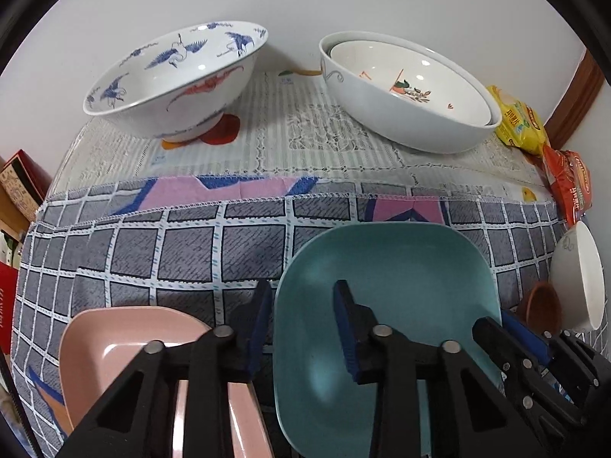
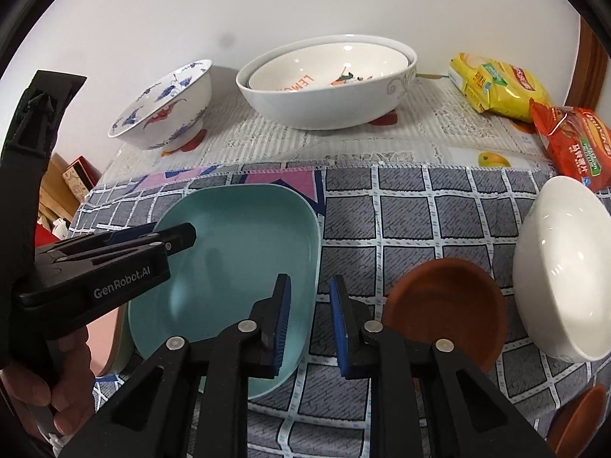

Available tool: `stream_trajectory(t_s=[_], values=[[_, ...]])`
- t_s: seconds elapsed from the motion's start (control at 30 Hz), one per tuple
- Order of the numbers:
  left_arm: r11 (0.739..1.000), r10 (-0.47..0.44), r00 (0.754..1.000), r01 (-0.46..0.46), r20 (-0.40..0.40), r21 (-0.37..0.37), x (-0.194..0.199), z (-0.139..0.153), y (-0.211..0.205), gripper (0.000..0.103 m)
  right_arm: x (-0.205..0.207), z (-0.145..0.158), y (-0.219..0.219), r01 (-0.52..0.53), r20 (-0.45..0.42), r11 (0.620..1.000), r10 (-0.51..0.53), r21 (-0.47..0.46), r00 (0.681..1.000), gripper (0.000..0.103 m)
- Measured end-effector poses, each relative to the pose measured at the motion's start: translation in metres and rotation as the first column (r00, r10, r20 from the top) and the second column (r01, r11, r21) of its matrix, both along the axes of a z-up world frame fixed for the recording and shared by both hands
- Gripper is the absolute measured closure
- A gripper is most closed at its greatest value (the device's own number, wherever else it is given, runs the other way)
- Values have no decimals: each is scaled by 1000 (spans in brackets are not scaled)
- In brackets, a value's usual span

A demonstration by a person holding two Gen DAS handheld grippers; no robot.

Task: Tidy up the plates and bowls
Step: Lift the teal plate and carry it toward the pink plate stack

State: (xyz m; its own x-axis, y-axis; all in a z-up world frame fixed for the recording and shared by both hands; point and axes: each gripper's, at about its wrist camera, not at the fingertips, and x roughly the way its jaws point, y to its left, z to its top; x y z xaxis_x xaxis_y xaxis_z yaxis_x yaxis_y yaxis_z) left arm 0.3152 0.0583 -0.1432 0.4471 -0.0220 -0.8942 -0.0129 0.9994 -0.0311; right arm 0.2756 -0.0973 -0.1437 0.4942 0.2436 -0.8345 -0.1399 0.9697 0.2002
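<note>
Both grippers sit with fingers parted and holding nothing: the left gripper (image 1: pixel 301 320) straddles the left rim of the teal plate (image 1: pixel 385 267), the right gripper (image 2: pixel 309 316) straddles its right rim, plate flat on the checked cloth (image 2: pixel 401 213) over the desk. If either closes off-centre on the thin sloped rim, the plate may tip or slide into the pink plate (image 1: pixel 110 343) just beside it or the brown dish (image 2: pixel 446 305) near it. The white bowl (image 2: pixel 565 267) tilted at the right desk edge looks easy to knock; 2 nested bowls (image 2: pixel 324 87) and the blue-patterned bowl (image 2: pixel 164 110) sit well apart at the back.
</note>
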Motion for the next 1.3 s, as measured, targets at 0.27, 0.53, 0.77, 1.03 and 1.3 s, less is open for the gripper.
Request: stream_trajectory(t_s=[0.27, 0.53, 0.77, 1.03, 1.3], values=[[1000, 4, 1000, -4, -1, 13, 1, -3, 1, 91, 7, -13, 3, 10, -23, 1000, -10, -12, 1000, 96], [1000, 6, 998, -6, 58, -1, -17, 30, 2, 92, -7, 10, -3, 33, 14, 999, -33, 19, 999, 97], [1000, 1, 997, 1, 82, -24, -50, 57, 0, 92, -34, 41, -12, 57, 45, 997, -59, 45, 997, 98], [999, 3, 994, 1, 107, -37, -87, 77, -3, 92, -73, 69, -17, 81, 74, 996, -85, 48, 994, 99], [1000, 10, 991, -7, 135, -23, -123, 96, 2, 92, -112, 85, -16, 87, 91, 992, -95, 88, 991, 99]])
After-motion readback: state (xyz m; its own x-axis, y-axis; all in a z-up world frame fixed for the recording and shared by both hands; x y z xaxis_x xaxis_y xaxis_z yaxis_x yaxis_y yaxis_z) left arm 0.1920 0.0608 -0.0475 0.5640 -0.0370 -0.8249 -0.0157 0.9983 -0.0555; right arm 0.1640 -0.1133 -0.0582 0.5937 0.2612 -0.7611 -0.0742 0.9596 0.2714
